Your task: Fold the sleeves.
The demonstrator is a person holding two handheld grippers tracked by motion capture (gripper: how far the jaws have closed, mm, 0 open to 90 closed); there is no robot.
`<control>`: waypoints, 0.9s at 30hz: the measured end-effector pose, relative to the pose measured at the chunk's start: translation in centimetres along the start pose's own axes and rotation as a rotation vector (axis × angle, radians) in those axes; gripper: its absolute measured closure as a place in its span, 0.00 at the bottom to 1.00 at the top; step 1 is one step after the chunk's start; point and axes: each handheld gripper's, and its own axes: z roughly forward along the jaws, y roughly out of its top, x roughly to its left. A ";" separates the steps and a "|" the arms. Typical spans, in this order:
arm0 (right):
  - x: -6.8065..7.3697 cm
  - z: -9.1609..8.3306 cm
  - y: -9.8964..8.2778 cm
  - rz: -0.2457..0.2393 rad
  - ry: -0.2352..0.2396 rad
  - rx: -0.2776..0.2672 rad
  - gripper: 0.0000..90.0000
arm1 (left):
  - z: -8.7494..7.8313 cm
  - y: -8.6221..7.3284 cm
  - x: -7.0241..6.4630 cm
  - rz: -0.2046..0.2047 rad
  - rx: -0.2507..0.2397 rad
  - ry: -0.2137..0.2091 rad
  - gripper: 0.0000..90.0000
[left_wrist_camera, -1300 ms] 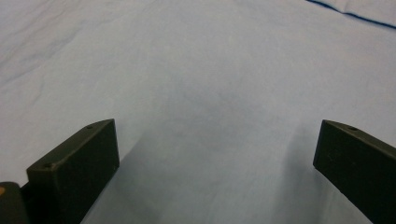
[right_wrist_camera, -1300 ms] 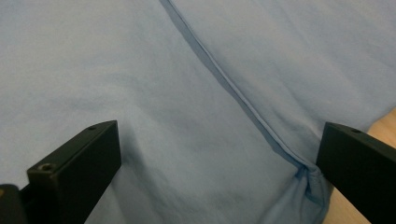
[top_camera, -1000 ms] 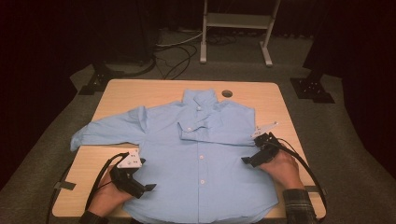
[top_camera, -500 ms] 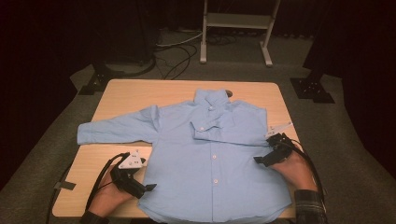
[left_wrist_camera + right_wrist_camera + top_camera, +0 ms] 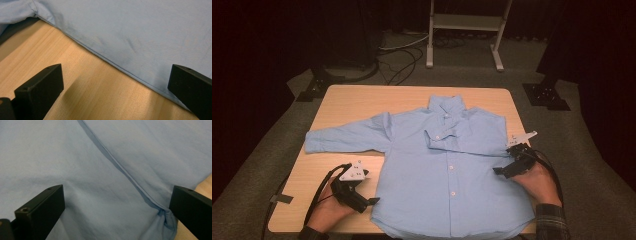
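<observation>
Both jaws are gaping wide, holding nothing; the left gripper (image 5: 362,197) is risking missing the shirt (image 5: 447,175) edge and scraping the desk (image 5: 362,102).

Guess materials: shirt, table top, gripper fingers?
Shirt: thin woven cloth, probably cotton, matte, stitched hem and soft creases. Table: light wood or wood-look laminate, grain lines, slight sheen. Fingers: black matte blocks, likely plastic; can't be sure.
</observation>
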 end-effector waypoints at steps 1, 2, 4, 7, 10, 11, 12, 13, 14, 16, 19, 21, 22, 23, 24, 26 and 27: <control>0.0 0.0 0.0 -0.002 0.000 -0.001 0.00 | 0.0 0.0 0.0 0.001 0.000 -0.001 0.00; 0.0 0.0 0.0 -0.002 0.000 0.000 0.00 | 0.0 0.0 0.0 0.001 0.001 -0.001 0.00; 0.0 0.0 0.0 -0.002 -0.001 0.003 0.00 | 0.0 0.0 0.0 0.001 -0.001 0.000 0.00; 0.0 -0.1 0.0 0.001 -0.001 0.010 0.00 | -0.1 0.0 0.0 -0.002 -0.003 0.001 0.00; -0.2 -0.2 -0.1 0.003 -0.004 0.016 0.00 | -0.1 0.0 0.0 -0.003 -0.005 0.001 0.00; -0.2 -0.2 -0.1 0.003 -0.004 0.016 0.00 | -0.1 0.0 0.0 -0.003 -0.005 0.001 0.00; -0.4 -0.3 -0.3 0.006 -0.007 0.011 0.00 | 0.0 0.0 0.0 -0.003 -0.003 0.001 0.00; -0.4 -0.4 -0.4 0.011 -0.008 0.011 0.00 | 0.0 0.0 0.0 -0.002 -0.001 0.001 0.00; -0.4 -0.4 -0.4 0.011 -0.007 0.009 0.00 | 0.0 0.0 0.0 -0.001 0.000 0.001 0.00; -0.4 -0.4 -0.4 0.011 -0.008 0.017 0.00 | 0.0 0.0 0.0 0.001 0.001 -0.002 0.00; -0.6 -0.7 -0.2 0.016 0.001 0.011 0.01 | 0.1 0.0 0.0 0.002 0.004 -0.004 0.00; -0.5 -1.1 -0.1 0.029 -0.005 -0.006 0.01 | 0.1 0.0 0.0 0.001 0.005 -0.003 0.00; -0.5 -1.4 -0.1 0.033 -0.005 -0.013 0.01 | 0.1 0.0 0.0 0.001 0.004 -0.003 0.00; -0.4 -1.8 -0.1 0.035 -0.006 -0.022 0.01 | 0.1 0.0 0.1 -0.001 0.002 -0.004 0.00; -0.3 -2.1 -0.1 0.038 -0.013 -0.034 0.01 | 0.1 0.0 0.1 -0.003 0.002 -0.005 0.00; 0.1 -2.8 -0.2 0.043 -0.020 -0.051 0.01 | 0.0 0.0 0.1 -0.004 0.000 -0.005 0.00; 0.3 -3.2 -0.2 0.047 -0.024 -0.058 0.01 | 0.0 -0.1 0.1 -0.008 -0.002 -0.005 0.00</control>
